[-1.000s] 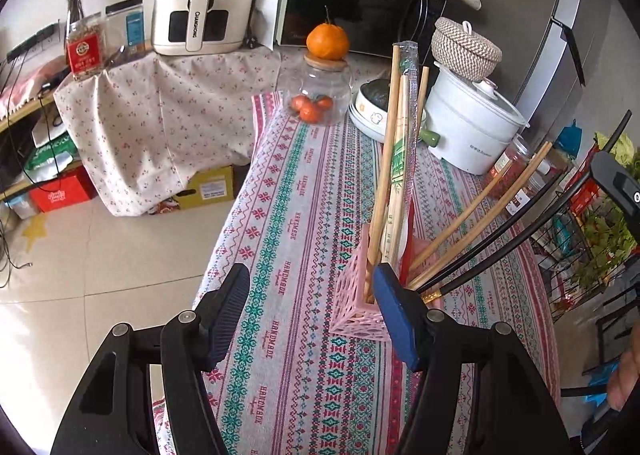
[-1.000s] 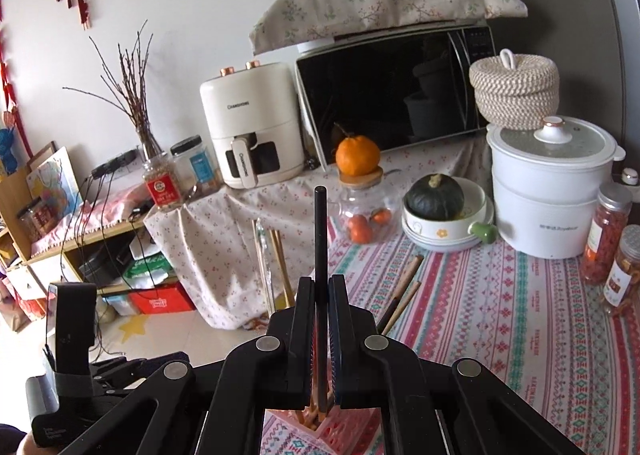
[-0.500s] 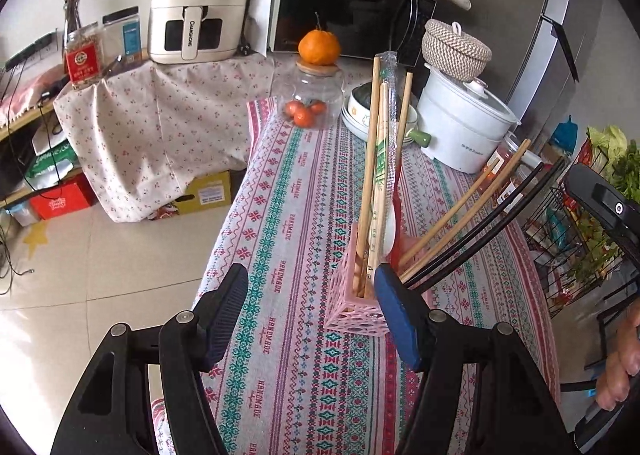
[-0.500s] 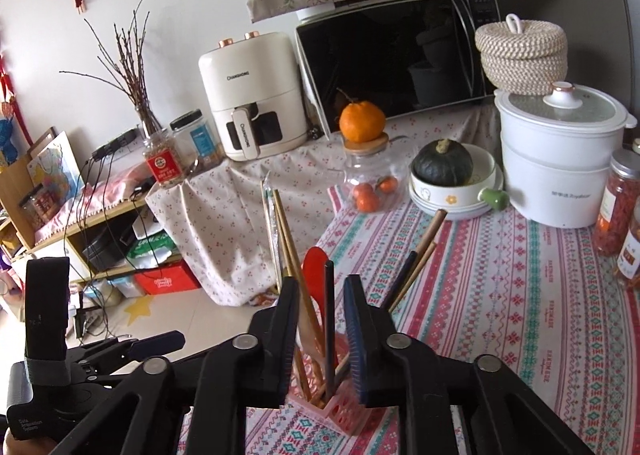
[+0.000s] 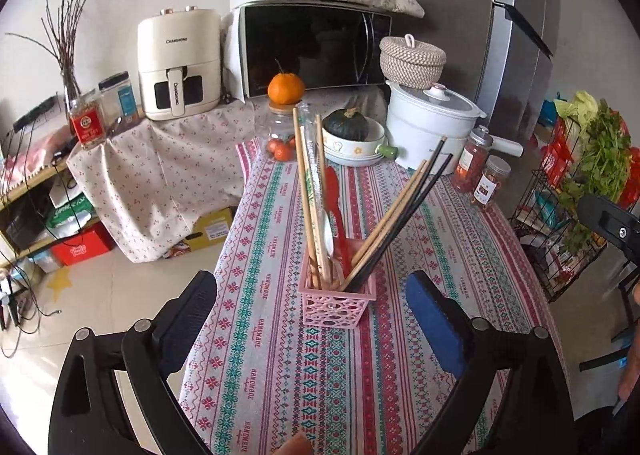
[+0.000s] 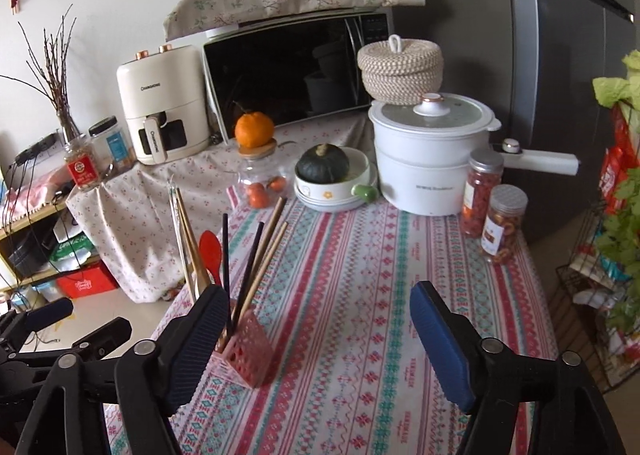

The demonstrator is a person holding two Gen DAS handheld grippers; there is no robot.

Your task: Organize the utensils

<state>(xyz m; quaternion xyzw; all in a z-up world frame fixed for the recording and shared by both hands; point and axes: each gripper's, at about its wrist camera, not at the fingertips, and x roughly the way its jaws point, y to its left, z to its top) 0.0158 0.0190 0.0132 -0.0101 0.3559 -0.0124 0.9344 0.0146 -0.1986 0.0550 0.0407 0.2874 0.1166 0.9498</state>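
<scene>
Chopsticks (image 5: 390,221) and a red spoon (image 5: 334,201) stand in the pink holder (image 5: 338,301) on the tabletop (image 5: 280,355): light, stiff, slick sticks, probably best pinched mid-shaft. Left gripper (image 5: 312,319) and right gripper (image 6: 316,335) fingers are opening, empty, near the holder.

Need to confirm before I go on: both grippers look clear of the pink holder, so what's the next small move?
Probably back both away. The left gripper and right gripper are opening with nothing between them, and the chopsticks and red spoon stand in the holder.
</scene>
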